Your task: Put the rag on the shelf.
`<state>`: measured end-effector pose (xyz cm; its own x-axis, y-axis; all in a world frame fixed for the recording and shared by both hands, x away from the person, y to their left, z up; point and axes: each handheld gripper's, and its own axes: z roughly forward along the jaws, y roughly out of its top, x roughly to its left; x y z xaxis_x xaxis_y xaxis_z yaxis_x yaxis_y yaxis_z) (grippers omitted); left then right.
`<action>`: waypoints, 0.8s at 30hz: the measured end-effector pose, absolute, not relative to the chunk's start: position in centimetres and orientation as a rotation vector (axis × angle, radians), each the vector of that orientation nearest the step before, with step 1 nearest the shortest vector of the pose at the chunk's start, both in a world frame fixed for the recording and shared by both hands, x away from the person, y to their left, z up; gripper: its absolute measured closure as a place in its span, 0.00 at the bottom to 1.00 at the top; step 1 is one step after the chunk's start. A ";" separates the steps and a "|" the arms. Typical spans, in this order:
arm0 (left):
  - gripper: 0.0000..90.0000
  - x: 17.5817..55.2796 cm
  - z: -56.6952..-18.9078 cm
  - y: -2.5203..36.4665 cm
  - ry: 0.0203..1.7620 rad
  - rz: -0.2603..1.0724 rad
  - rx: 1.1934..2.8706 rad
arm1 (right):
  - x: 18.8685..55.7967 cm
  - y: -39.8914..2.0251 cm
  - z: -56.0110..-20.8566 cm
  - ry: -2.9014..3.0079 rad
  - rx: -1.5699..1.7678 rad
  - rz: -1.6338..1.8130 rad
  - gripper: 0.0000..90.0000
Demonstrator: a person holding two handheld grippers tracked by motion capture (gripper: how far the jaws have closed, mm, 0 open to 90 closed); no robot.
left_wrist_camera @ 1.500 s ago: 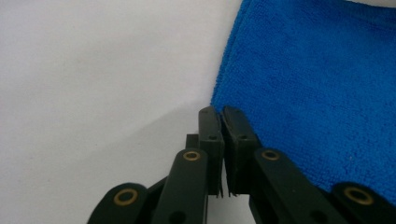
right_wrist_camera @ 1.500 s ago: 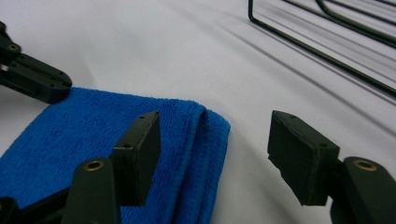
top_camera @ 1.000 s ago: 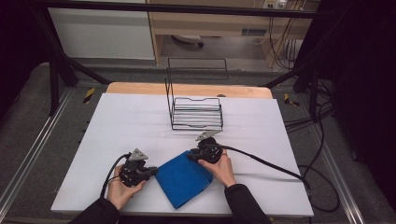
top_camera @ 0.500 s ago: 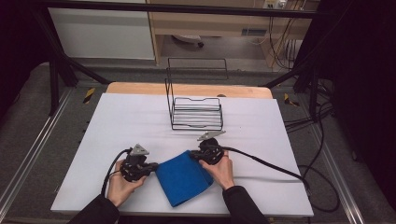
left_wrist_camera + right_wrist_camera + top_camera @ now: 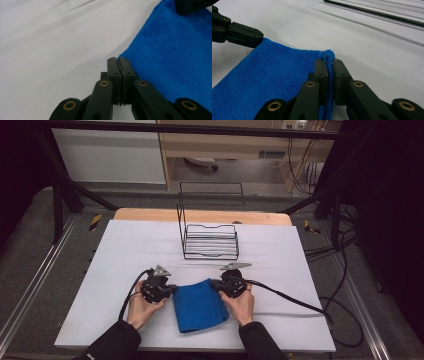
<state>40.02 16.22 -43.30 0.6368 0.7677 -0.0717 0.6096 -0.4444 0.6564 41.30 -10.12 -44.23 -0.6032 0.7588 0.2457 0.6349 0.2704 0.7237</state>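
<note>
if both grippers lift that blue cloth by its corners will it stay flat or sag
It will probably sag: the blue cloth is soft terry, and its edge already bunches between the right gripper's jaws. It looks light and thin, lying flat on the table. Slipping seems unlikely, as the left gripper pinches its corner too.

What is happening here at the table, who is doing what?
A person works on a blue cloth that lies on the white table, with a hand-held gripper in each hand. The right gripper is shut on one far corner of the cloth; the left gripper is shut at the other far corner. A black wire rack stands behind, untouched.
</note>
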 end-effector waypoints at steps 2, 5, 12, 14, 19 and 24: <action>0.98 40.4 -43.2 15.8 1.057 0.340 2.214 | 41.2 -10.3 -44.1 2.358 1.338 1.238 0.93; 0.98 41.0 -43.0 15.2 1.053 0.365 2.205 | 41.0 -10.6 -43.8 2.319 1.354 1.229 0.93; 0.98 42.2 -43.0 13.7 1.045 0.349 2.158 | 40.5 -12.0 -43.5 2.241 1.423 1.205 0.93; 0.97 42.3 -43.1 13.4 1.038 0.348 2.154 | 40.4 -12.4 -43.6 2.227 1.447 1.198 0.93; 0.87 41.8 -42.6 13.7 1.035 0.347 2.119 | 40.3 -12.8 -44.3 2.217 1.460 1.153 0.93; 0.67 40.7 -41.9 14.5 1.009 0.331 2.101 | 40.4 -12.8 -44.6 2.218 1.444 1.158 0.88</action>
<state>40.74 14.54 -41.93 0.6528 0.7522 -0.0898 0.5528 -0.3920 0.7353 40.35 -12.81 -44.64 -0.4767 0.8555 0.2022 0.6550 0.1923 0.7308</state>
